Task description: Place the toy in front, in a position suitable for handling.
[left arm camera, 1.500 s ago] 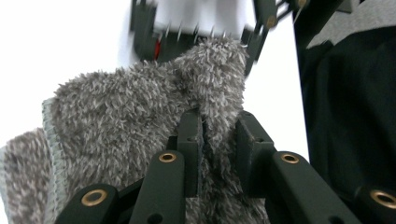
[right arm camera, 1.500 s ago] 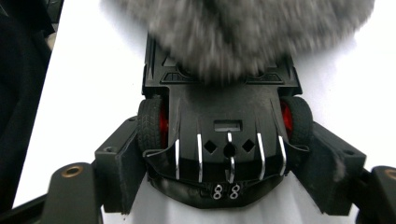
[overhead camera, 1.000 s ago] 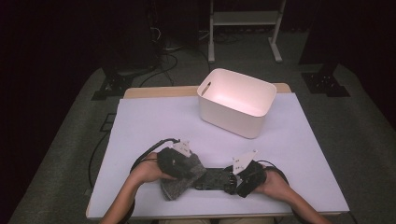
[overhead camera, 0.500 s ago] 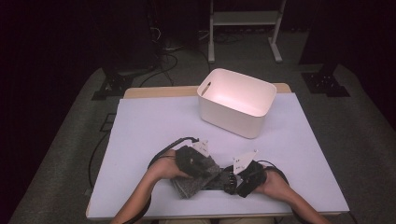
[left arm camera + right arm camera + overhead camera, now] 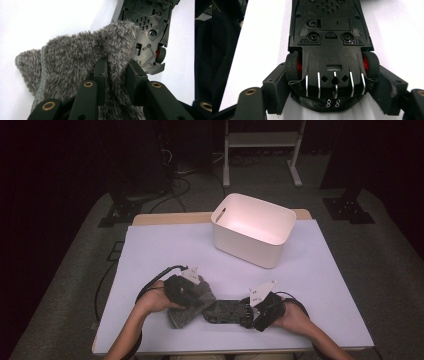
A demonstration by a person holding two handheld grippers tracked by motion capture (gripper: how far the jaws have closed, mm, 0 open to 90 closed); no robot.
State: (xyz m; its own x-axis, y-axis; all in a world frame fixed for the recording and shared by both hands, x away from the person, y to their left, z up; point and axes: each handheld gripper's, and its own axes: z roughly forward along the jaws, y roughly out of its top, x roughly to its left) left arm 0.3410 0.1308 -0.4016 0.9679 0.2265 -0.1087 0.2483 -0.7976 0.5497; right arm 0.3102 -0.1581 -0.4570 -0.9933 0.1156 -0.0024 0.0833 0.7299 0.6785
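A toy car (image 5: 226, 311) is held belly-up at the lower centre of the table while a grey fluffy cloth (image 5: 192, 302) is worked over it.

The right gripper (image 5: 334, 87) is clamped across the car's rear wheels to steady it; the left gripper (image 5: 117, 75) is pinched on a cloth fold. Screws and vents are revealed in the gripper views; the white bin (image 5: 252, 229) at upper centre is seen from above.

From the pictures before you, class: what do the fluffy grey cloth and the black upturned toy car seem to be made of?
Fluffy grey cloth: probably microfibre or chenille, with long soft matte pile. Black upturned toy car: moulded hard plastic, slightly glossy, with screw holes and vents; tyres look like treaded rubber.
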